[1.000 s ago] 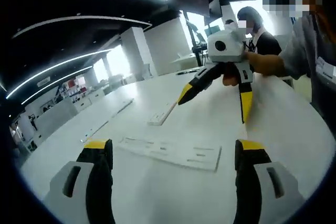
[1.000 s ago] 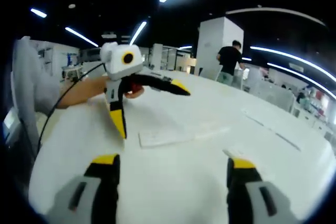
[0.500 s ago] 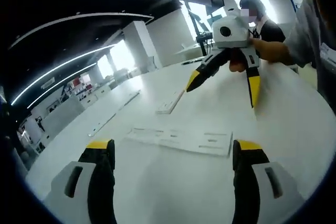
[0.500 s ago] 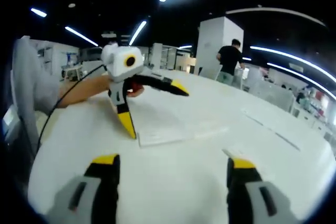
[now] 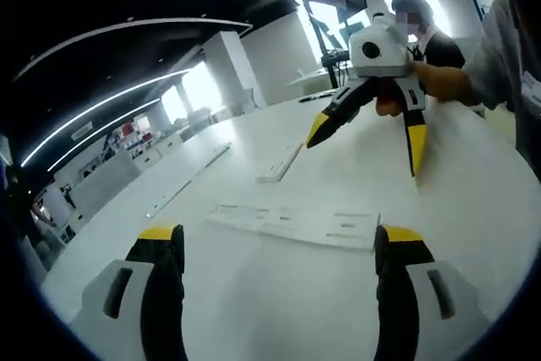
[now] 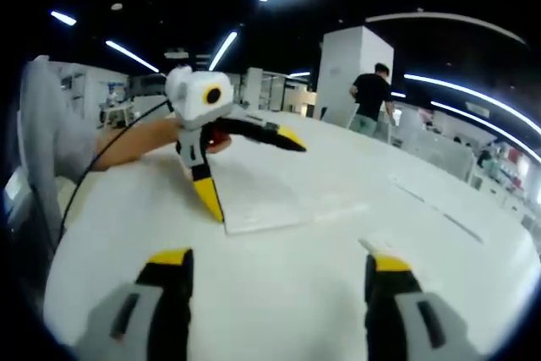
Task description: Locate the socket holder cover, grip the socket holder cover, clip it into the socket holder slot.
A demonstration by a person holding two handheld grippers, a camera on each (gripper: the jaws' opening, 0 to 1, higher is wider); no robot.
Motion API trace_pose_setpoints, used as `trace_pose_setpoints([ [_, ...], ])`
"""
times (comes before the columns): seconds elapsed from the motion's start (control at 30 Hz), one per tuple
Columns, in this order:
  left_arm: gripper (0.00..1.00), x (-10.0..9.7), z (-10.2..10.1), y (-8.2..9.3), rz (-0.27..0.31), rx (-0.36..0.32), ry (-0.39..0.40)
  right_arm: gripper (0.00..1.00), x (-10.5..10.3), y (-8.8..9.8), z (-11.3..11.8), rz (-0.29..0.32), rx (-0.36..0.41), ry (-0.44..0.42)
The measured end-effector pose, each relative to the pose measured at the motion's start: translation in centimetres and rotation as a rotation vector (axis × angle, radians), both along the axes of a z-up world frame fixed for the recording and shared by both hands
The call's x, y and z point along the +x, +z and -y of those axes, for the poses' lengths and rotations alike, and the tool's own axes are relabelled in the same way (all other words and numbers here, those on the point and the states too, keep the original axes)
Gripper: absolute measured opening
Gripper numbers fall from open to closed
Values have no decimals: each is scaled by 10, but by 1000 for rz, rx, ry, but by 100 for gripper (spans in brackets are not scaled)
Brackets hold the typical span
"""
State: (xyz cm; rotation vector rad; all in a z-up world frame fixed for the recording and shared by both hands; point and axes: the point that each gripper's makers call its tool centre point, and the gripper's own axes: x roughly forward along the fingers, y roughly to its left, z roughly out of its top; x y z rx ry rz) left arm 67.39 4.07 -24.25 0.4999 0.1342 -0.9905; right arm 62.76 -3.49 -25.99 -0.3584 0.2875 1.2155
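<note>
Two pairs of tongs hang over a wide white desk [image 5: 254, 293], both with jaws spread and nothing between them. In the left gripper view, the left tongs [image 5: 279, 238] frame a flat white socket holder [image 5: 296, 224] lying on the desk just ahead of the tips. Farther off lies a narrower white strip, the socket holder cover [image 5: 279, 164], apart from the holder. Beyond it the right tongs [image 5: 368, 145] come in from the right, held in a person's hand [image 5: 439, 82], yellow tips pointing down toward the desk.

In the right gripper view, the right tongs [image 6: 275, 264] face the left tongs [image 6: 254, 175], one of whose yellow tips is down at the edge of a white plate [image 6: 287, 200]; whether it touches is unclear. A person in a dark shirt [image 6: 370, 95] stands in the background.
</note>
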Motion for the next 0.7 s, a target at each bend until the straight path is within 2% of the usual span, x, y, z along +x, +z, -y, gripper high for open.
trace_pose_setpoints([
  [0.7,95,2,5,-1,0,-10,28,83,1,-1,1,10,-9,-1],
])
